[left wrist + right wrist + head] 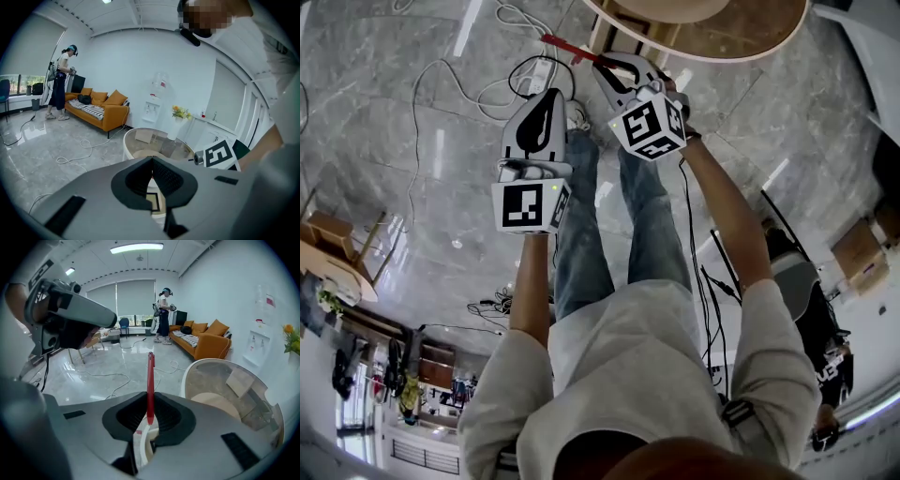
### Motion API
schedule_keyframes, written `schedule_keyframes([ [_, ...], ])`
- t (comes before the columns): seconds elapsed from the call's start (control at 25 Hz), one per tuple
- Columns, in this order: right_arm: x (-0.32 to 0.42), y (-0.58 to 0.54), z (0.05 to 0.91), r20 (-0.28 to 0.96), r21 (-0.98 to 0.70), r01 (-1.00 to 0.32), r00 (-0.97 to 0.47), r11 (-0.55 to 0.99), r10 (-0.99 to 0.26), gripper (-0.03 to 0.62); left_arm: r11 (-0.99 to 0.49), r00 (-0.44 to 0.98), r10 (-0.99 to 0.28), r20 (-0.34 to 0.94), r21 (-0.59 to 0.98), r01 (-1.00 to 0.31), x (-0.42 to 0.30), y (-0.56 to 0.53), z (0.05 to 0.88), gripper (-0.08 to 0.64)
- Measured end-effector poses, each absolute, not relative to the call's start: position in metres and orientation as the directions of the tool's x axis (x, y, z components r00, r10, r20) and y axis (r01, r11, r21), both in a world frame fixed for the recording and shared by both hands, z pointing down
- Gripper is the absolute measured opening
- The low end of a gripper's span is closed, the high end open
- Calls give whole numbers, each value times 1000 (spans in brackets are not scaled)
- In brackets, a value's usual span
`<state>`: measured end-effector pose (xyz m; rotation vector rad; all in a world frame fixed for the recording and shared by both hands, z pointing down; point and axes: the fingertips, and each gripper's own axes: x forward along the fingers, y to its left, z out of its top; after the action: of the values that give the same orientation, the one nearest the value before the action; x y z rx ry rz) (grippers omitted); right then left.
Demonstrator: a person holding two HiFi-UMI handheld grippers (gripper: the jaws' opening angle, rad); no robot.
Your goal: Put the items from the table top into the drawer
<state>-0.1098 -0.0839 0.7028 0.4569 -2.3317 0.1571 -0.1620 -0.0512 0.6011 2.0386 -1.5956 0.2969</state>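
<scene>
Two claws, one red pen (150,380), one round glass tabletop (185,379).
The pair is one left claw (551,96) and one right claw (607,64); the room adds one orange sofa (101,111), one water dispenser (153,108), one bunch of flowers (179,112) and one standing person (61,84).
</scene>
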Motion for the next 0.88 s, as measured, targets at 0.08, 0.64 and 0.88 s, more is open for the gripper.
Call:
schedule_keyframes([
  [0.08, -112, -67, 713, 707, 4, -359, -658, 933, -257, 67, -153, 272, -833, 482, 273, -950, -165, -45, 605, 15],
  [0.64, -17, -31, 892, 901, -62, -510, -398, 858, -172, 67, -120, 275, -817, 507, 318, -940, -164, -11, 674, 15],
  [0.88, 28, -50, 976, 961, -26, -526, -248, 850, -124, 67, -105, 267, -811, 520, 320, -942, -162, -6, 716, 15],
])
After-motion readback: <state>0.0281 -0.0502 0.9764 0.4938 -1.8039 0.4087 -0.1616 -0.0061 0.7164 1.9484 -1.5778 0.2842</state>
